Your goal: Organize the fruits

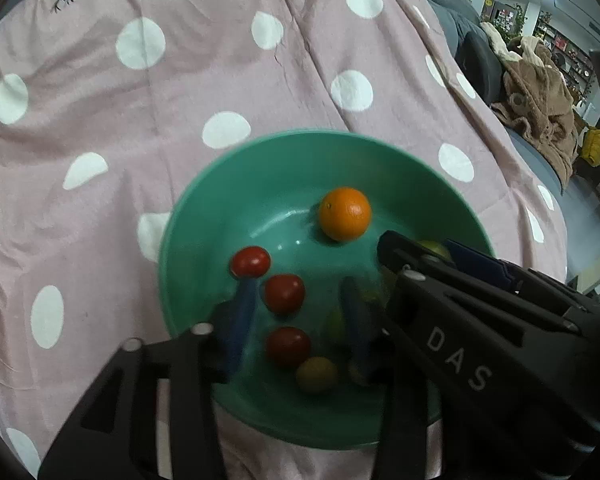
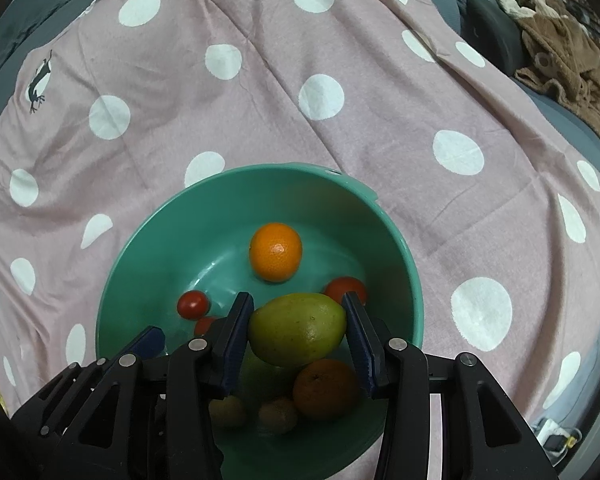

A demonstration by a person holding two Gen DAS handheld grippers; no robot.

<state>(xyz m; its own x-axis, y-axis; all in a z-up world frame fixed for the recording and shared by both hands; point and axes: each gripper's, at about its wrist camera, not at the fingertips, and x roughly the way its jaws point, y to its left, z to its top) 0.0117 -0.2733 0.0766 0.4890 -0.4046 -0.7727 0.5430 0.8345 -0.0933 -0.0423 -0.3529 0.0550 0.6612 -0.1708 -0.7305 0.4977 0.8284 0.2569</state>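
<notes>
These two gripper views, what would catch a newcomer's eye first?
The teal bowl on the pink polka-dot cloth, with a bright orange lying near its middle. Right in front, the right gripper is shut on a yellow-green mango above the bowl. The left gripper hangs open over the red tomatoes.

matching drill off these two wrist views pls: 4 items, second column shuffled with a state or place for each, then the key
Items
1. green mango
2. teal bowl
3. left gripper
4. far orange

States or places
A. jaws apart over the bowl, nothing gripped
B. lying free in the bowl, beyond the mango
C. clamped between the right gripper's blue pads
D. resting on the pink polka-dot cloth

Pairs: 1-C, 2-D, 3-A, 4-B
</notes>
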